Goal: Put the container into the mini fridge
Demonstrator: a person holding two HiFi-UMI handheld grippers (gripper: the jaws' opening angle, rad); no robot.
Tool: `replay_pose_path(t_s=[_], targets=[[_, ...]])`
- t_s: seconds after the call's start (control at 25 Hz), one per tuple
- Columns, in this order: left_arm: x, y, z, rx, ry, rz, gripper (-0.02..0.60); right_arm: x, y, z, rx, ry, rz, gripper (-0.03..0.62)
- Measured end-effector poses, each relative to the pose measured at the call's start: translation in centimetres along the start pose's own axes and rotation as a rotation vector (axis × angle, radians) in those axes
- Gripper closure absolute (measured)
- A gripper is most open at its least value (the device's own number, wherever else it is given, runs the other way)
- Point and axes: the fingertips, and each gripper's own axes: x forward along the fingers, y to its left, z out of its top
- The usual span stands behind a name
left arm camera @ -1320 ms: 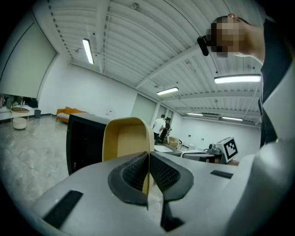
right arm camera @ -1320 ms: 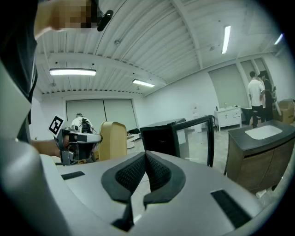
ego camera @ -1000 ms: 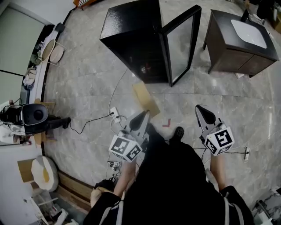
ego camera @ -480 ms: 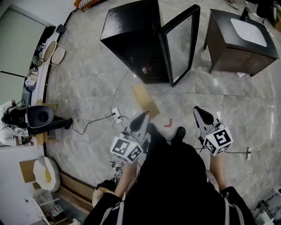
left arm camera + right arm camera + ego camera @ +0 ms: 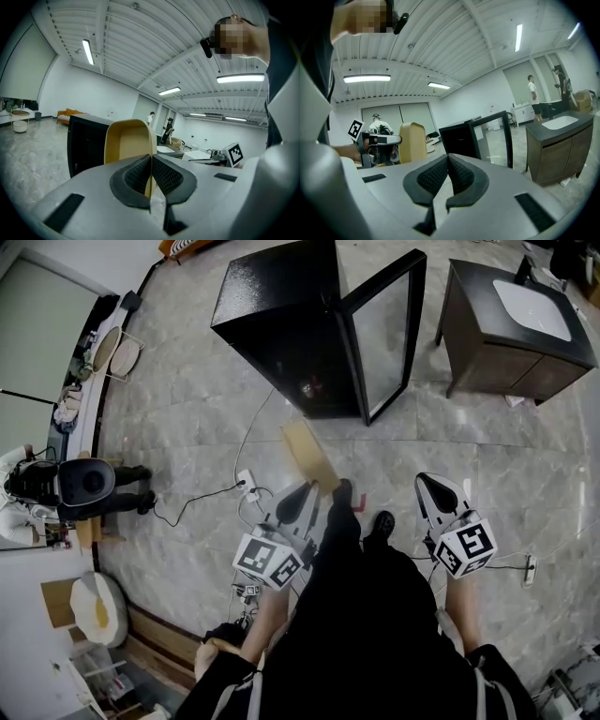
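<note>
A tan rectangular container point(image 5: 310, 455) sticks out forward from my left gripper point(image 5: 302, 495), which is shut on its rim. In the left gripper view the container point(image 5: 130, 141) rises upright between the closed jaws. The black mini fridge point(image 5: 281, 324) stands ahead on the floor with its glass door point(image 5: 386, 329) swung open to the right. In the right gripper view the fridge point(image 5: 461, 137) and the container point(image 5: 412, 141) both show. My right gripper point(image 5: 433, 488) is shut and holds nothing.
A dark cabinet point(image 5: 511, 329) with a white sink top stands right of the fridge. A power strip and cables point(image 5: 246, 486) lie on the marble floor near my left gripper. A tripod device point(image 5: 80, 486) stands at the left.
The container has shifted slightly forward toward the fridge, and a foot has stepped forward beside it. The tripod device at the left has shifted.
</note>
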Motion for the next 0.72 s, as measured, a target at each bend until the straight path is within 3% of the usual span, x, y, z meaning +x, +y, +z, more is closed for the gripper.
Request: replay_pose_path(t_s=[0.28, 0.72], targets=[[2.2, 1.7, 0.0, -0.033, 0.005, -0.032, 0.543, 0.9, -1.2, 0.4, -0.002, 0.002, -0.046, 0.576], [6.9, 6.7, 2.6, -0.061, -0.01, -0.088, 0.543, 6.0, -3.7, 4.4, -0.033, -0.012, -0.106, 0.576]])
